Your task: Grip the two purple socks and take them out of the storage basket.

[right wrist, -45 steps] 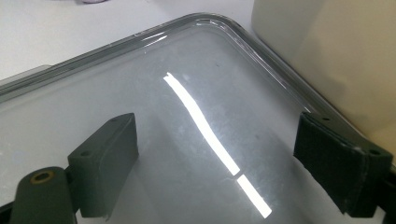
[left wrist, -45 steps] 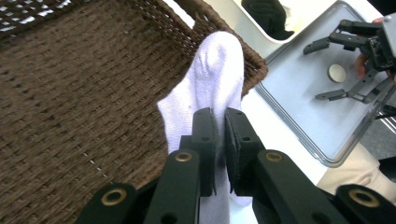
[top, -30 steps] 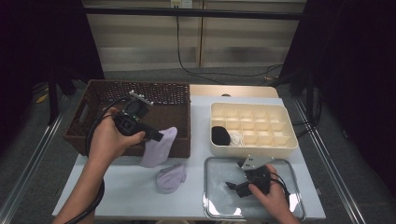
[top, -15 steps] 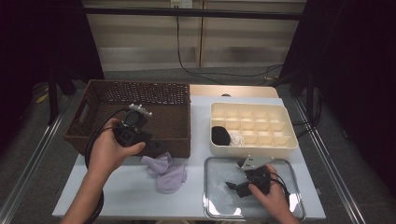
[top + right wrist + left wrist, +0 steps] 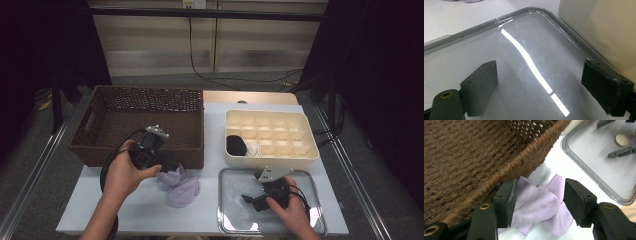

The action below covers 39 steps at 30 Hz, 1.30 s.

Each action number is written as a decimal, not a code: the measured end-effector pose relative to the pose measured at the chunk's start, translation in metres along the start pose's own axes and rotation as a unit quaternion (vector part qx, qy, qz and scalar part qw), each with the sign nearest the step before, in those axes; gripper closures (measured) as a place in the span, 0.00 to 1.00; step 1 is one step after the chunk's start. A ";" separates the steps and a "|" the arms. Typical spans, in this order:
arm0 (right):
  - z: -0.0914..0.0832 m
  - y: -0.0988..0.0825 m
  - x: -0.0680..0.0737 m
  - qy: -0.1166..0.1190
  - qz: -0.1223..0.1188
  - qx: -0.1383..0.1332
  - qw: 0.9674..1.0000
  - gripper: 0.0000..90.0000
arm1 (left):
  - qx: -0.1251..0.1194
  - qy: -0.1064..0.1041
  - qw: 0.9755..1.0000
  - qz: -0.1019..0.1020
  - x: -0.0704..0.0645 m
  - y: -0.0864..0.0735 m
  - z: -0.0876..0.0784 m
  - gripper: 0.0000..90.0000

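The left hand-held gripper (image 5: 539, 202) has lowered the lilac socks (image 5: 179, 184) onto the bench (image 5: 125, 215) near the basket (image 5: 145, 125), its jaws just opening to release them; the right hand-held gripper (image 5: 539, 87) rests apart over the tray (image 5: 235, 227).

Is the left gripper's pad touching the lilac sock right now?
Touching. In the left gripper view the sock lies between the open jaws, bunched against the left pad; a gap remains at the other.

The wicker basket (image 5: 140, 125) walls off the frame's left; bare bench (image 5: 212, 130) runs open between it and the compartment box (image 5: 270, 137).
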State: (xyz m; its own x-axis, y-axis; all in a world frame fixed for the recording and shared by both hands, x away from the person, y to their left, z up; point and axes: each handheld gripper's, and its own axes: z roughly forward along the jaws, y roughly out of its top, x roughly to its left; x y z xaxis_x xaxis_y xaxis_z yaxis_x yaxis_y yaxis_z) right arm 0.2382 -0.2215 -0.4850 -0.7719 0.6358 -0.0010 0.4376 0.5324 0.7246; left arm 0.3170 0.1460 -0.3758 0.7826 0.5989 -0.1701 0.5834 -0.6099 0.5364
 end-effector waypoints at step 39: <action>0.000 0.000 0.000 0.000 0.001 0.000 1.000 0.14 | -0.007 0.025 0.999 0.019 -0.009 -0.038 0.056 0.93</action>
State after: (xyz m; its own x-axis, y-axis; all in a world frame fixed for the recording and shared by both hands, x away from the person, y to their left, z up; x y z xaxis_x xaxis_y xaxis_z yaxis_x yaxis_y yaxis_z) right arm 0.2384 -0.2213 -0.4849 -0.7713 0.6365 0.0001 0.4389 0.5318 0.7243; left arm 0.2997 0.1345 -0.4406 0.7916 0.6013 -0.1086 0.5504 -0.6246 0.5540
